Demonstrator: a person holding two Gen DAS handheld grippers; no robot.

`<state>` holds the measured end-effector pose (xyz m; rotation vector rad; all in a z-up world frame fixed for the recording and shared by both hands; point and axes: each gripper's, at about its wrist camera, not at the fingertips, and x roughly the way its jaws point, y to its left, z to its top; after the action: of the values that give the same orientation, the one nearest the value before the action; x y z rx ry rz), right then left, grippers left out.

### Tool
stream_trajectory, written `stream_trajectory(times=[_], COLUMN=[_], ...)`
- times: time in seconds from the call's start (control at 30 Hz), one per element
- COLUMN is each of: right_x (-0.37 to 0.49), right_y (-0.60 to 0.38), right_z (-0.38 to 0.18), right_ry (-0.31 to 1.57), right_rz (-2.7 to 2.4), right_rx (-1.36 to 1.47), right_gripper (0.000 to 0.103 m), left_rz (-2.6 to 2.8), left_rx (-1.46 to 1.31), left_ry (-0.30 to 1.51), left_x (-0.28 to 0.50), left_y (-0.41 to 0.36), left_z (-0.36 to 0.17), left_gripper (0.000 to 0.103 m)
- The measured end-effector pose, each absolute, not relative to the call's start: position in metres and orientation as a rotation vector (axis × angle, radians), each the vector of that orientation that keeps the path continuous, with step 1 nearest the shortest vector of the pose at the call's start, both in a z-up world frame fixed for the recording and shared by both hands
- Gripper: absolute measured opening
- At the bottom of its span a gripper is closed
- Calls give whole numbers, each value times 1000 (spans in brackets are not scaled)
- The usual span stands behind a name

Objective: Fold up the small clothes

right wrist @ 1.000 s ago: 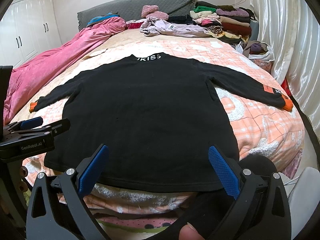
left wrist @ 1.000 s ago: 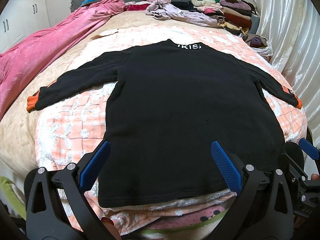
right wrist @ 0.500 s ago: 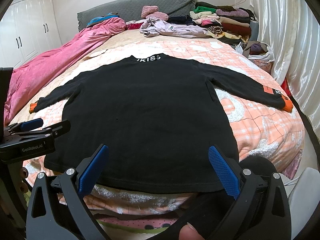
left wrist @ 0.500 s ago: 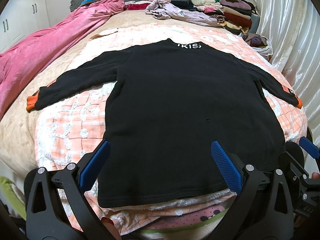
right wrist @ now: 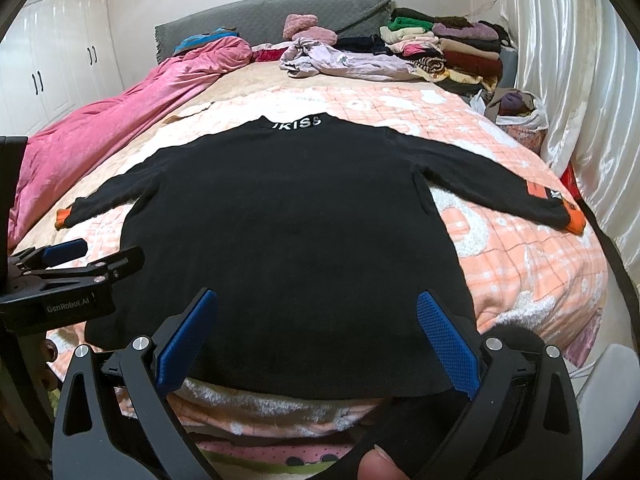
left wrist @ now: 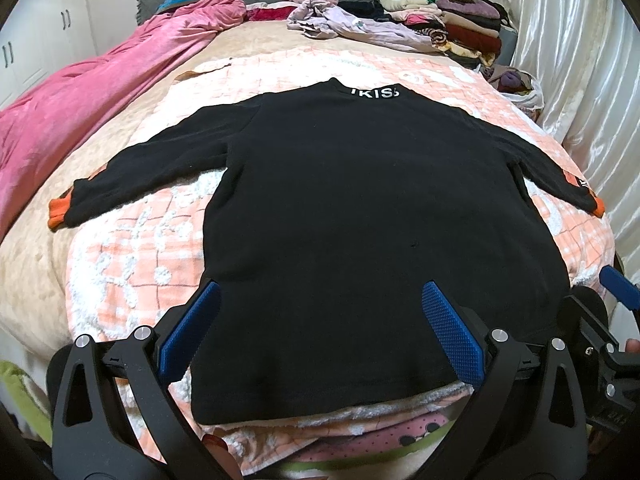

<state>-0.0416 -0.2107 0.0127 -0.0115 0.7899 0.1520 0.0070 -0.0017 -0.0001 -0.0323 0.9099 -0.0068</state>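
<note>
The black long-sleeved sweater with orange cuffs (left wrist: pixel 360 216) lies flat, collar pointing away, sleeves stretched sideways. Both left tongs (left wrist: pixel 320 332) and right tongs (right wrist: pixel 316 336) hover spread wide above its hem.

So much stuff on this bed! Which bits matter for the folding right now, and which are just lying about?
Part of the job:
- black sweater, spread flat, sleeves out
- left gripper, fingers open
- right gripper, fingers open

Just lying about:
- pink quilt
- stack of folded clothes
- crumpled lilac garment
- white bag of clothes
- peach blanket underneath
</note>
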Motion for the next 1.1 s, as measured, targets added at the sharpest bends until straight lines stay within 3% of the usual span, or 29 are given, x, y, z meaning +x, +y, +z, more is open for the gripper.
stream_trajectory(times=[1.1], right_x=[106], right_y=[-254], right_z=[42], right_ry=[715], right_rz=[46], right_rx=[42], right_gripper=[99], left_rz=[29], left_rx=[-58], left_ry=[933], left_x=[138], left_y=[-6], left_z=[8], left_gripper=[95])
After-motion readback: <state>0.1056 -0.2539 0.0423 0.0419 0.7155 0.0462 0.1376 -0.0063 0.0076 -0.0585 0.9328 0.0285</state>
